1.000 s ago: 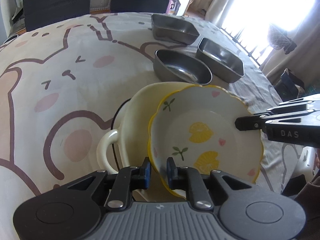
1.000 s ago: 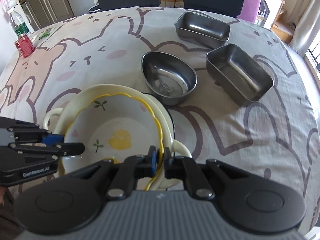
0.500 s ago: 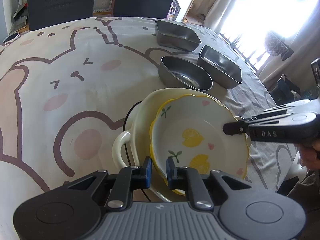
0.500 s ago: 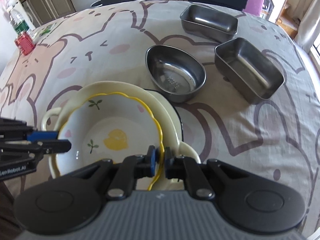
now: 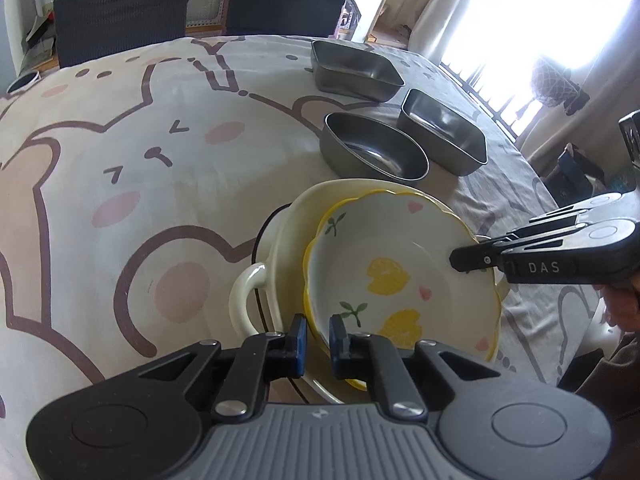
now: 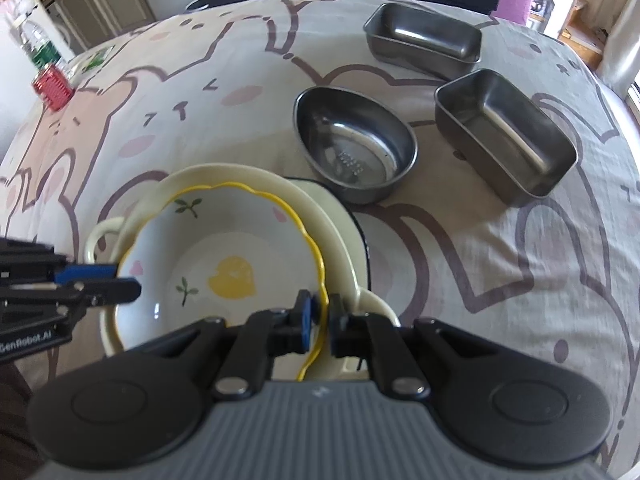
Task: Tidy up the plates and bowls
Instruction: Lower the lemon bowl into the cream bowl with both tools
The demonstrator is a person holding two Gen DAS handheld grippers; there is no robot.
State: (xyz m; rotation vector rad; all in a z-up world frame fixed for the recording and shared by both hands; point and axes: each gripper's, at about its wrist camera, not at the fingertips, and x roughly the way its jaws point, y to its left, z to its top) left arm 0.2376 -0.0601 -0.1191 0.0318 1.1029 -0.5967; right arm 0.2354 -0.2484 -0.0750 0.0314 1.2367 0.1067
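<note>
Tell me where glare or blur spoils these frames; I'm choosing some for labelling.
Left wrist view: the window at top right is blown out white, while the tulip bowl stays sharp. Right wrist view: evenly lit, but the red can at far left is smeared and the tablecloth bulges from the fisheye.

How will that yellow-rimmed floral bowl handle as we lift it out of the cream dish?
The floral bowl looks glazed ceramic: stiff, probably slick under the pads, and chippable against the cream dish. The left gripper, jaws closing, and right gripper pinch only its thin wavy rim on opposite sides, so it may pivot or slip if either hand tilts. Likely moderately heavy.
</note>
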